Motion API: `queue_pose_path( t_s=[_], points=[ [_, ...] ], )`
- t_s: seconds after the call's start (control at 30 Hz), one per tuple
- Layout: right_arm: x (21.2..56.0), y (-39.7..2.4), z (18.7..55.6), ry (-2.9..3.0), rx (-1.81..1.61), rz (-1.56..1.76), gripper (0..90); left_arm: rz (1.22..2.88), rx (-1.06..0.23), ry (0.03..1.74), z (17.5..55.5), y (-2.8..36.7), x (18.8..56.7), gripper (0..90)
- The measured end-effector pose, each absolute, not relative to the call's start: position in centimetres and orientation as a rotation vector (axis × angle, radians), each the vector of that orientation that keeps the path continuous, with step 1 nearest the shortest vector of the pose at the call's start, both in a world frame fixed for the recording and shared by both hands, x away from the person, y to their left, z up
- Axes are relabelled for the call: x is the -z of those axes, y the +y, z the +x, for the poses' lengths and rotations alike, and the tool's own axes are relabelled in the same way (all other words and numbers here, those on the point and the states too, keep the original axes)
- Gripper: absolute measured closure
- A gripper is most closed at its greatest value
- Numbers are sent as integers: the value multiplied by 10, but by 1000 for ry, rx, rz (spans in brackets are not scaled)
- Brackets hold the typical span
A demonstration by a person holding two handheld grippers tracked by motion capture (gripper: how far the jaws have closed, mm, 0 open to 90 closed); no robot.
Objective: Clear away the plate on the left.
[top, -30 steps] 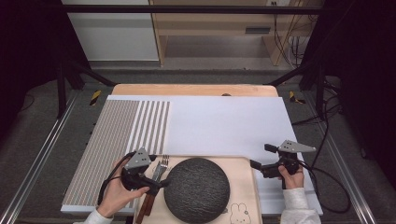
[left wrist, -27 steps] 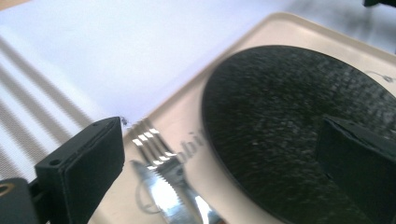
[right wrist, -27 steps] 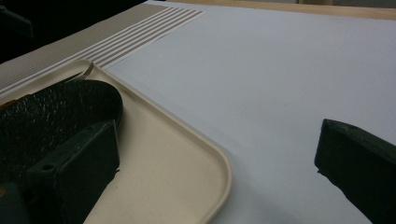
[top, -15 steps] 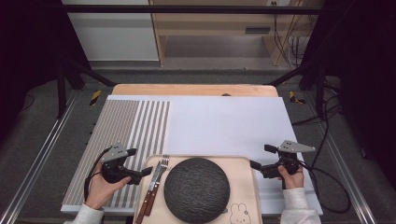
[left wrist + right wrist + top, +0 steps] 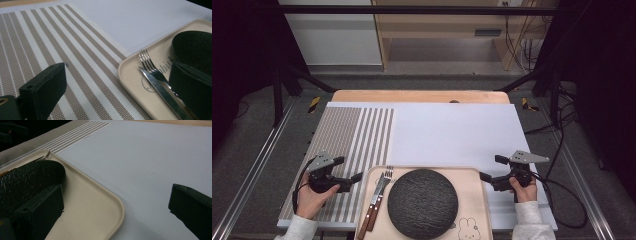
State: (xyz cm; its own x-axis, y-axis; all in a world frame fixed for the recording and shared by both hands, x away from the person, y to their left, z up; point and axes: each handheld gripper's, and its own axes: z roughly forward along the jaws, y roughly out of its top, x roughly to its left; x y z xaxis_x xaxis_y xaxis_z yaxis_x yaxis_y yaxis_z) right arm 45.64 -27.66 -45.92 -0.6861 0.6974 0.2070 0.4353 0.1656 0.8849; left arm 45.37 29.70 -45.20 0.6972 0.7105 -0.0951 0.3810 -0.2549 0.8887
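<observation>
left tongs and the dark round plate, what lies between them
In the high view, a fork and knife lie on the tray between the left tongs and the plate.

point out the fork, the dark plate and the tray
fork (image 5: pixel 384 180), high view, on its neck below the tines
dark plate (image 5: pixel 423 202), high view, on its centre
tray (image 5: pixel 473 200), high view, on bare floor near its right rim

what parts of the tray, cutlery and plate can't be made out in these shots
- Knife and fork: in the high view the handle ends run off the bottom edge; in the left gripper view a black jaw covers them.
- Tray: near edge cut off by the bottom of the high view.
- Lettering on the tray: left gripper view, crossed by the cutlery, unreadable.
- Dark plate: right gripper view, partly behind a jaw and cut by the left edge.
</observation>
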Motion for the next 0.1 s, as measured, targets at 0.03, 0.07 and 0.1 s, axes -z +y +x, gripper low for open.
queue_pose_path(
  t_s=[0.03,0.07,0.1],
  points=[
    [460,-276,456,2198,-1527,1096,3,1874,-400,862,454,298,453,17],
    [460,-276,456,2201,-1525,1098,3,1879,-402,882,454,299,455,17],
    [460,-276,457,2202,-1523,1098,3,1882,-401,904,454,300,456,17]
  ],
)
